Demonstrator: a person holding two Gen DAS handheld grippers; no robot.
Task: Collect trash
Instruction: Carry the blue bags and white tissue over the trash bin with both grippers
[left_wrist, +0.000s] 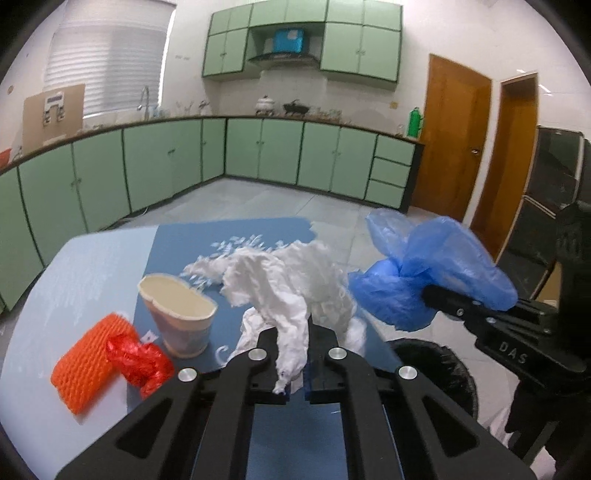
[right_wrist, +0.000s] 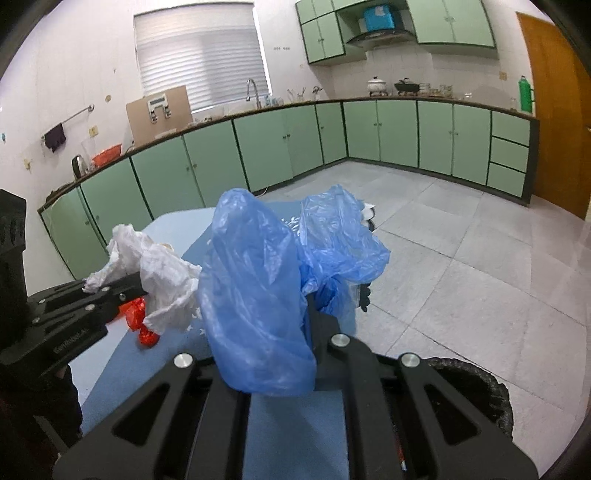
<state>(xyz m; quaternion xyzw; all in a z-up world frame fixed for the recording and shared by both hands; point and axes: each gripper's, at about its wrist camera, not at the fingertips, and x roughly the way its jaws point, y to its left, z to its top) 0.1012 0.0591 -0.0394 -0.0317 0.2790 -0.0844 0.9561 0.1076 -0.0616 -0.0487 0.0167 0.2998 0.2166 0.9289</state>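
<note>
My left gripper is shut on a crumpled white paper, which hangs lifted over the blue mat. To its right my right gripper is shut on a bunched blue plastic bag. In the right wrist view the blue plastic bag drapes over my right gripper and hides its fingertips. The white paper shows in my left gripper at the left. A dented paper cup, an orange foam net and a red wrapper lie on the table.
A black-lined bin stands on the floor at the table's right edge, below the right gripper; the bin's rim shows at lower right. Green kitchen cabinets line the far walls beyond a tiled floor.
</note>
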